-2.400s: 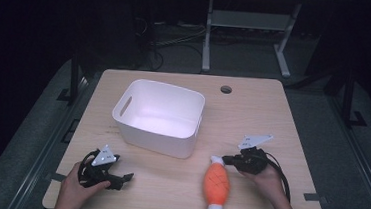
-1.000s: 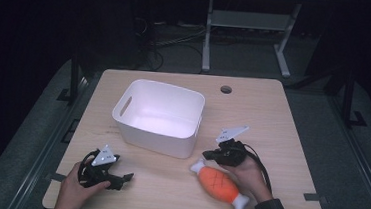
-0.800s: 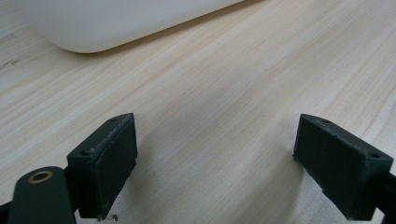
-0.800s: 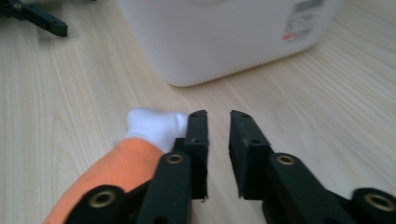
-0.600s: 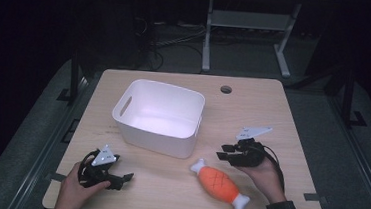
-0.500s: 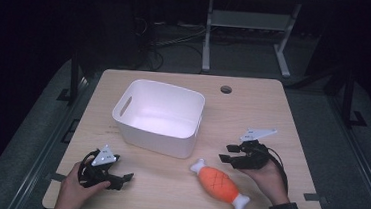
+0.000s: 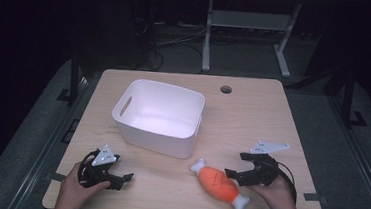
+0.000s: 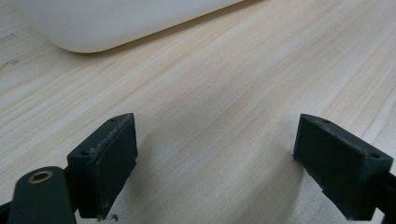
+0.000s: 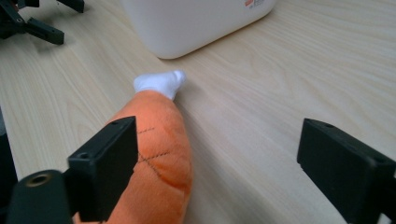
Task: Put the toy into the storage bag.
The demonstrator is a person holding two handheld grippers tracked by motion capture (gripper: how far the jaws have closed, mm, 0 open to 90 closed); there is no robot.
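From the high view, the orange plush toy (image 7: 220, 185) lies slantwise on the bench (image 7: 252, 120), near its front edge and right of centre, its white tip just short of the white bin (image 7: 158, 116). The right tool (image 7: 237, 175) sits at the toy's right flank, jaws spread and holding nothing. The left tool (image 7: 117, 178) rests on the bench at the near left, well apart from the toy. Bare wood lies between toy and bin, and the far right of the bench is free for a lift. The near edge is close behind the toy, so any nudge should go away from it.

In the left gripper view, the left tool (image 8: 215, 163) is spread wide over bare wood with nothing between its jaws; the bin wall (image 8: 116, 23) crosses the far side.

In the right gripper view, the right tool (image 9: 224, 172) is spread, and the toy (image 9: 156, 168) lies against the left jaw rather than between the two. The step in hand looks like grasping the toy. To do it well, shift the tool toward the toy until the thick orange body is centred in the gap, then close across the middle, not the thin white end (image 9: 159, 82). The bin (image 9: 196, 23) stands just beyond, so lift before moving over its rim.
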